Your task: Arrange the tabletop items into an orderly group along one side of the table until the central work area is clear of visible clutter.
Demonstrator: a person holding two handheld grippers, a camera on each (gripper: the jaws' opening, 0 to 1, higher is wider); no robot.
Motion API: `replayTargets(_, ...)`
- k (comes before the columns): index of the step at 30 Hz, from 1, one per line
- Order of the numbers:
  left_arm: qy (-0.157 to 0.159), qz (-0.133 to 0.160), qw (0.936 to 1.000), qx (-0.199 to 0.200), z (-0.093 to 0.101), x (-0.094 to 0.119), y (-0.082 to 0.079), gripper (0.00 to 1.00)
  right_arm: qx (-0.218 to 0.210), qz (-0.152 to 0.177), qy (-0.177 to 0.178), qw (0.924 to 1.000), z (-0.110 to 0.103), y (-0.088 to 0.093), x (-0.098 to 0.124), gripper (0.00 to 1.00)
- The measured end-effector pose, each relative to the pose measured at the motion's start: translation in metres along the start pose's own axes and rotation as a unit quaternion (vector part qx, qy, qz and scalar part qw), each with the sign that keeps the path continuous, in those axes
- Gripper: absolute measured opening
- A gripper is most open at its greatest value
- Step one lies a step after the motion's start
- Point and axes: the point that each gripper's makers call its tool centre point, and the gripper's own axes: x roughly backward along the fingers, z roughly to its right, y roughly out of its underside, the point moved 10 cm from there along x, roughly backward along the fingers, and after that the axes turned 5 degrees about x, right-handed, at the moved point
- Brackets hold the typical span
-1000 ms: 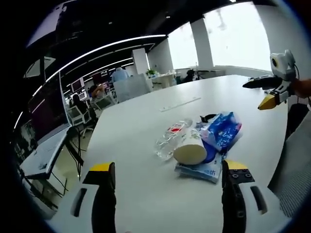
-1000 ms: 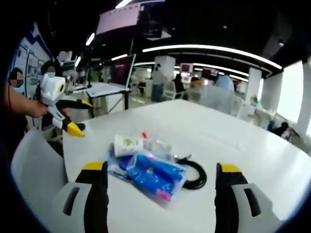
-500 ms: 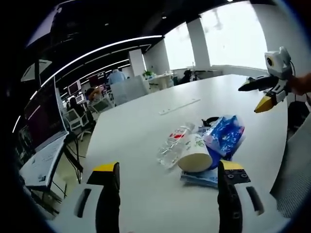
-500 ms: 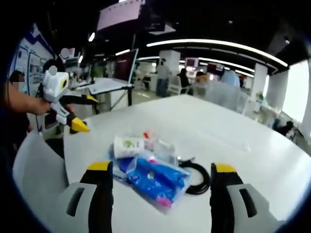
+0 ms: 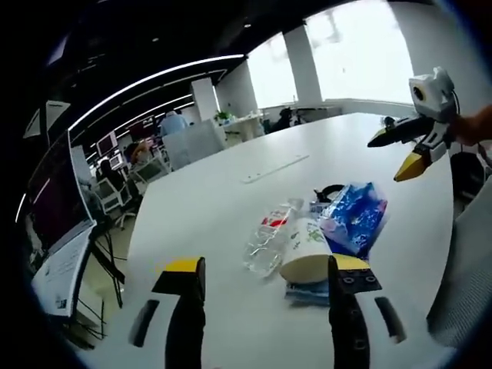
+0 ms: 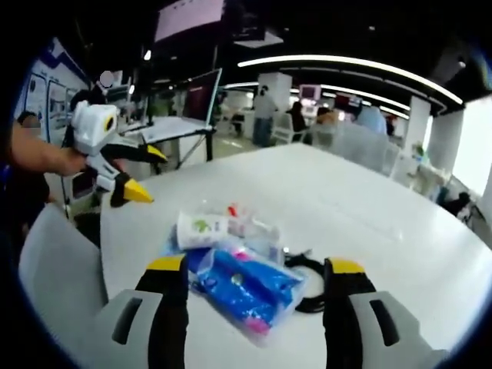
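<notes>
Both grippers closer to pile than 1 s ago; jaw gaps slightly narrower, still wide open, holding nothing.
Left gripper: paper cup, clear bottle, blue bag at frame centre-right on surface.
Right gripper: blue bag between fingers; black cable beside.
Judgement: approach phase, nothing moved yet, centre still cluttered.

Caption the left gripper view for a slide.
Open left gripper faces a clear bottle, paper cup and blue packet clustered on a white table.
</notes>
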Motion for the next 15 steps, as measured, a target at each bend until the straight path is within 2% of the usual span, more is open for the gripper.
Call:
replayTargets(5, 0.005, -0.008, 0.9999, -0.006, -0.001, -0.008, -0.001, 0.6, -0.004, 0.001, -0.002, 1.0, 0.003, 0.001, -0.008, 0.67)
replayTargets(9, 0.004, -0.011, 0.9999, -0.008, -0.003, -0.012, -0.003, 0.59, 0.016, 0.004, 0.003, 0.9999, 0.005, 0.001, -0.013, 0.66)
replayTargets(15, 0.006, -0.016, 0.9998, -0.01, -0.007, -0.021, -0.007, 0.56, 0.02, 0.0, -0.002, 0.9998, 0.01, 0.002, -0.02, 0.63)
